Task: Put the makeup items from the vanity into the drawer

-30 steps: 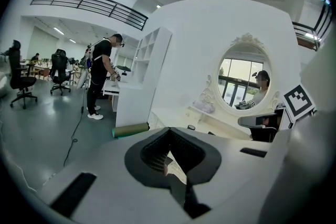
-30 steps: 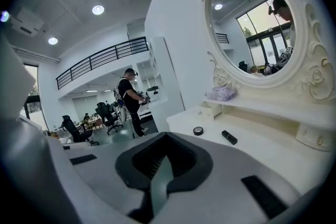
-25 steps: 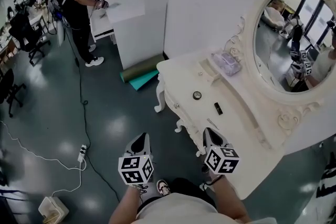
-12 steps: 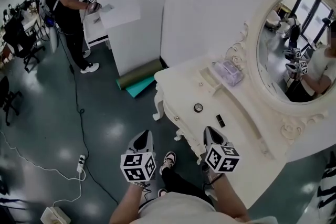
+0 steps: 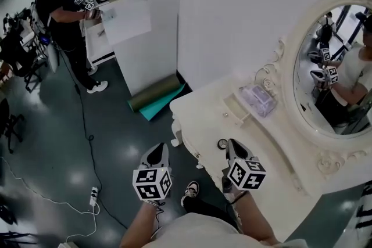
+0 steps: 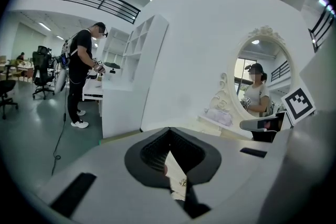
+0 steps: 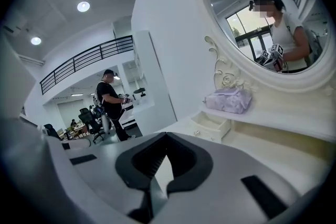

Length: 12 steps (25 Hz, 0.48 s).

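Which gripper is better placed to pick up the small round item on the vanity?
Right. The right gripper is over the vanity edge, close beside the round item; the left gripper hangs over the floor, farther from it.

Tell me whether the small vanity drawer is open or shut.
Open: the drawer sticks out, with its hollow inside showing.

We cannot identify the small round item (image 5: 222,143) on the vanity (image 5: 196,106): it is too small, and the right gripper (image 5: 233,146) overlaps its edge. The mirror (image 5: 332,67) is cut off at the right edge, and the contents of the clear box (image 5: 260,99) are indistinct.
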### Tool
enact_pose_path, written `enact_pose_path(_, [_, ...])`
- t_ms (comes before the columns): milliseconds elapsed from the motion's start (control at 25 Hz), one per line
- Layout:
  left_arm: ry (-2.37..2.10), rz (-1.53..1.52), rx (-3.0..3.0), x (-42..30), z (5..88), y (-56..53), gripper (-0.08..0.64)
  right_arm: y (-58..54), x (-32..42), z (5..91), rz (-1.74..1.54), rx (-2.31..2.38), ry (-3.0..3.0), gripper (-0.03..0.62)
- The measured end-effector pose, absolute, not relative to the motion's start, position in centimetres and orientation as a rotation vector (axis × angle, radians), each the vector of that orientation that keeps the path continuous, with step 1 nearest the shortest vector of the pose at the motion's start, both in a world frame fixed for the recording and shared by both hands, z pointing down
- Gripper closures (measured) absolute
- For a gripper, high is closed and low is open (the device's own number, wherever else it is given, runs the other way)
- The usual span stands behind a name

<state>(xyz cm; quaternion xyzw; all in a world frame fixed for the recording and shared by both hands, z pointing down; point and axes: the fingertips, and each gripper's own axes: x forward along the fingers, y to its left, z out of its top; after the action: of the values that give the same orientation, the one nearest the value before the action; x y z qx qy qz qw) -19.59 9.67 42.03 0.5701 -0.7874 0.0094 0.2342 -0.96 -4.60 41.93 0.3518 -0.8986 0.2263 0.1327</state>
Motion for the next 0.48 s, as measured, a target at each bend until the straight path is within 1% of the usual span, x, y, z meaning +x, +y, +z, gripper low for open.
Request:
enact_pose_path(240, [-2.094, 0.070, 1.637, -20.6, 42.2, 3.2, 0.555, -9.4, -1.8, 42.2, 0.686, 1.087, -2.577, 0.575])
enact_pose_path(480, [-2.020, 0.110, 1.711, -20.3, 42.8, -2.4, 0.555, -13.3, -0.7, 42.8, 0.724, 1.174, -2.535, 0.575])
